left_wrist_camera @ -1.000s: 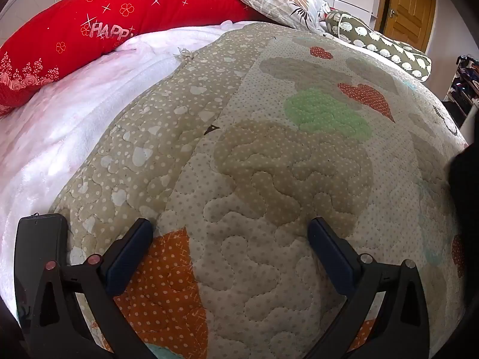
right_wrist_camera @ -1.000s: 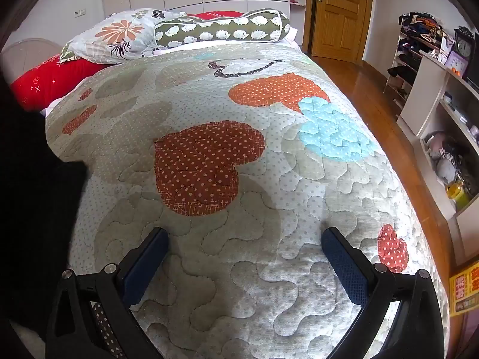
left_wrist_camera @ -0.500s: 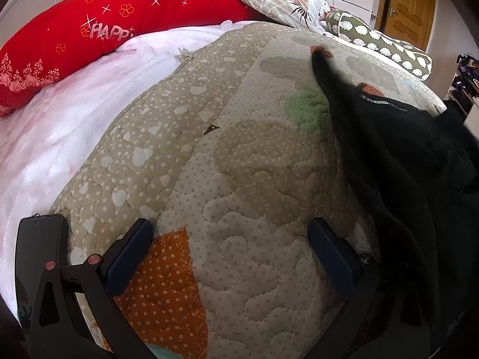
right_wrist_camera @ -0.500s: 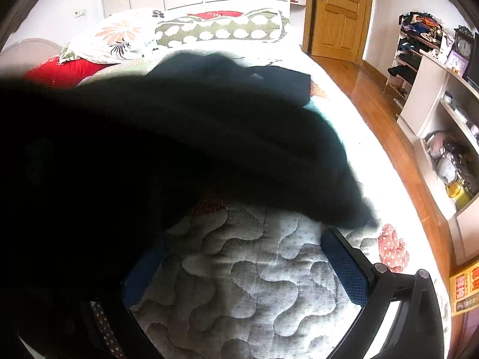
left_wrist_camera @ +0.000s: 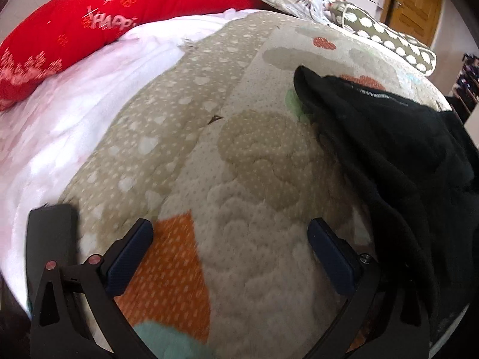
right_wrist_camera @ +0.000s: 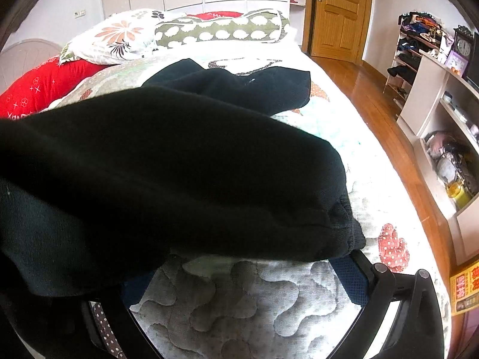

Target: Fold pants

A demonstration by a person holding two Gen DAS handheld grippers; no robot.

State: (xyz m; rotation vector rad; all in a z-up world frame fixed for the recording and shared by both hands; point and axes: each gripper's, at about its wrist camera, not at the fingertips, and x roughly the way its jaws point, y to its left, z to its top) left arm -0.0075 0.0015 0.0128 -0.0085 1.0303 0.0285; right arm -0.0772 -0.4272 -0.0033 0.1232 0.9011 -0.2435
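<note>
Black pants (left_wrist_camera: 389, 149) lie crumpled on the quilted bedspread (left_wrist_camera: 239, 164), to the right of my left gripper (left_wrist_camera: 230, 248), which is open and empty with its blue pads wide apart. In the right wrist view the pants (right_wrist_camera: 179, 164) fill the middle and left and drape over my right gripper (right_wrist_camera: 245, 281). Its left finger is hidden under the cloth; its right pad (right_wrist_camera: 350, 281) shows below a cuffed leg end (right_wrist_camera: 344, 224). That gripper is open and holds nothing.
A red pillow (left_wrist_camera: 89, 30), a floral pillow (right_wrist_camera: 113, 39) and a green bolster (right_wrist_camera: 221, 30) lie at the head of the bed. A white blanket (left_wrist_camera: 74, 104) covers the left side. A wooden door (right_wrist_camera: 338, 15), wood floor and shelves (right_wrist_camera: 443, 119) stand to the right.
The black pants came down onto the bedspread from the side and settled, now covering the right gripper's left finger. Both grippers stayed open and nearly still.
</note>
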